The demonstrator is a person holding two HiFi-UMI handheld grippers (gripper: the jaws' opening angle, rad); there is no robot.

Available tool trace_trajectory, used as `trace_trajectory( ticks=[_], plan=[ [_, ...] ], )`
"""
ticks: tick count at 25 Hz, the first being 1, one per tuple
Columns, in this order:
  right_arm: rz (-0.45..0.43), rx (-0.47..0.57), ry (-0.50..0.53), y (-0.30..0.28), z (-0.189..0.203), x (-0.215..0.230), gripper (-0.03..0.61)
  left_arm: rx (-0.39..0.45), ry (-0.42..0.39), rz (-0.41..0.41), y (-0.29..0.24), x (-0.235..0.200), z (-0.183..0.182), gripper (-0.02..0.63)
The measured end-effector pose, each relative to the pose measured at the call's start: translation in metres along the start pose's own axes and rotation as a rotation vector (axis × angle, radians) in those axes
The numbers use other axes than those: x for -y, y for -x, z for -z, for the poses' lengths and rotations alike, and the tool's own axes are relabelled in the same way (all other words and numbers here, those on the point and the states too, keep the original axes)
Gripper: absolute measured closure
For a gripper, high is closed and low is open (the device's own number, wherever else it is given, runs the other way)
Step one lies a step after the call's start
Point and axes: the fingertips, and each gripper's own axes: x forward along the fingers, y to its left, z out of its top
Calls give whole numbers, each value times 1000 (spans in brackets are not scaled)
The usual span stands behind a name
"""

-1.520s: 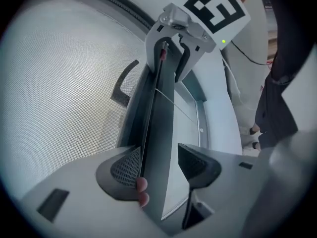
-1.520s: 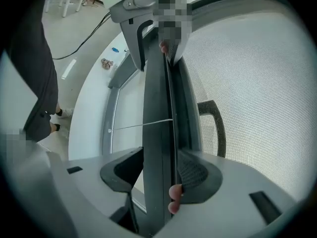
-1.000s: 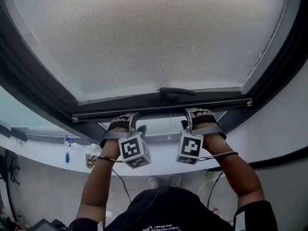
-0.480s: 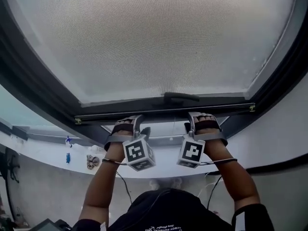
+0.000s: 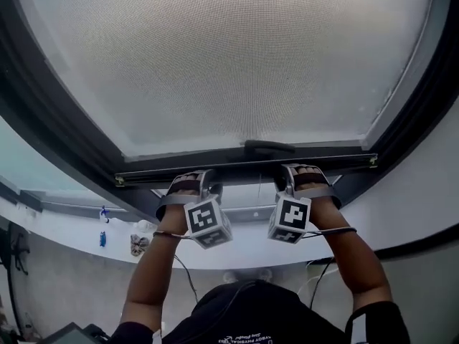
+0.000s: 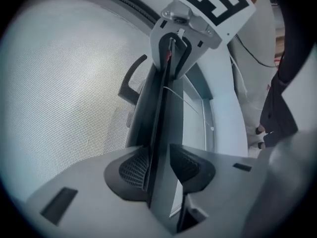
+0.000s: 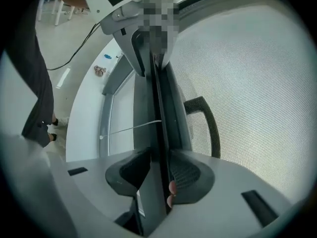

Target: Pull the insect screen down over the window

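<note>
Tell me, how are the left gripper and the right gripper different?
The left gripper grips the bar well left of the handle. The right gripper grips it just right of the handle, closer in.
The left gripper's cube has a different marker pattern from the right gripper's cube.
Fingertips peek beside the right gripper's pad, but none show by the left gripper's.
Both are shut on the same bar.

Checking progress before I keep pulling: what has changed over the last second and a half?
Both jaw pairs closed in tighter on the bottom bar, most plainly on the left hand-held gripper. The bar barely dropped, if at all. Unchanged: the left and the right hand-held gripper clamp it either side of the handle, and a gap remains below the screen mesh.
</note>
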Motion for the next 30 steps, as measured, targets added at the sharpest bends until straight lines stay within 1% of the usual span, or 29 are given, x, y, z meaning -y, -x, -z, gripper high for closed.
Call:
trace_trajectory(
  ticks=[4,9,11,13,15,17,23,25,26,28,30],
  plan=[
    [-2,4,16,3,-4,0,449,7,-5,-16,0,2,-4,482],
    [33,14,28,5,-4,-1,449,0,-7,-17,1,6,-6,482],
    [56,23,21,8,-4,0,449,3,15,-27,2,7,-7,480],
    [78,34,1,11,-3,1,449,9,60,-43,3,6,-7,480],
    [100,47,-34,14,0,4,449,30,118,-66,7,2,-9,480],
    [121,74,-90,23,1,10,449,88,203,-80,19,-3,-16,480],
    [178,221,-314,55,-6,30,449,332,553,-89,55,-19,-38,480],
    [199,278,-394,65,-9,34,449,397,653,-122,67,-28,-41,480],
    [212,309,-439,71,-9,36,457,423,688,-145,73,-32,-43,482],
    [250,368,-532,81,-8,42,506,461,743,-190,82,-38,-47,482],
    [290,420,-625,89,-6,50,543,478,791,-232,88,-39,-47,508]
  ],
)
